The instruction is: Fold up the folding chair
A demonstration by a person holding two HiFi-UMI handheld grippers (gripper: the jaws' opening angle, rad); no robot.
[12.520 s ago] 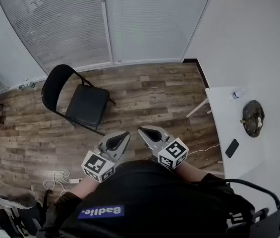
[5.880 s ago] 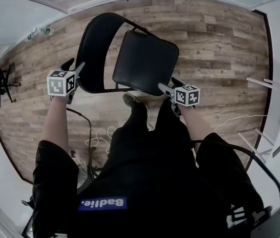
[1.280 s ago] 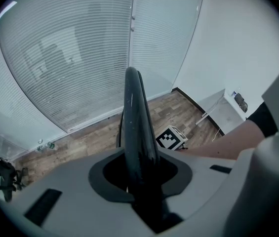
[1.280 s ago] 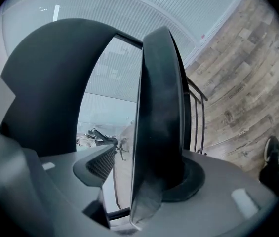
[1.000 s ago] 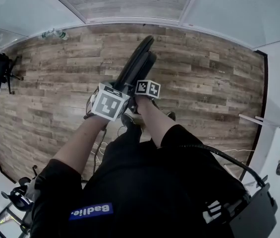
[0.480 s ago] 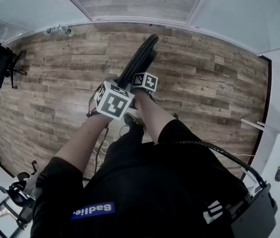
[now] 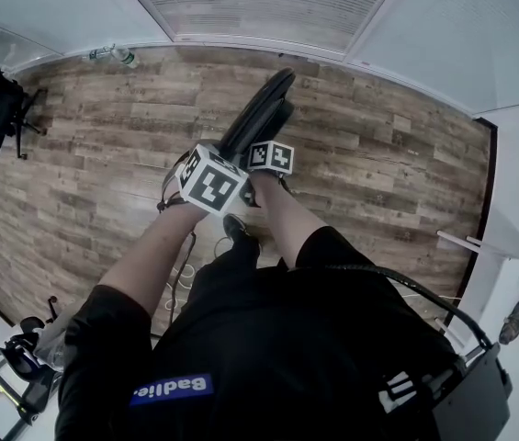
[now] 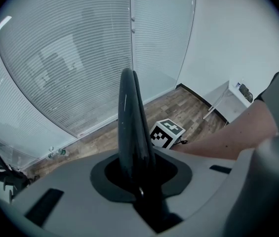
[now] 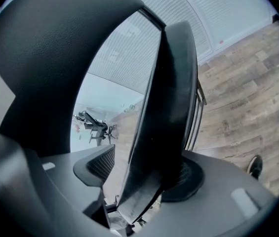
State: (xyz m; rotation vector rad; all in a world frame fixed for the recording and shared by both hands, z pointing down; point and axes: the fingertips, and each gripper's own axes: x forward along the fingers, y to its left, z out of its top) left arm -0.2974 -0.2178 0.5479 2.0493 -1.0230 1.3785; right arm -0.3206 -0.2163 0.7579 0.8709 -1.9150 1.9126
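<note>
Seat (image 9: 171,93) swung up since the earlier frames: folding chair (image 7: 261,108) now stands edge-on, nearly flat, toward the wooden floor's (image 7: 84,154) far edge by the blinds (image 7: 259,7). Left gripper (image 8: 135,181) pinches the backrest (image 8: 129,112) rim; right gripper (image 9: 146,181) clamps the seat. Recommended: squeeze both panels flush, keeping it upright.

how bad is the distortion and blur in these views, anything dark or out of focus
Head view: strong fisheye, the floor edges bow, otherwise sharp. Left gripper view: black corners, the chair up close is dark and soft, the blinds carry pale reflections. Right gripper view: the chair fills the frame, dark and blurred.
</note>
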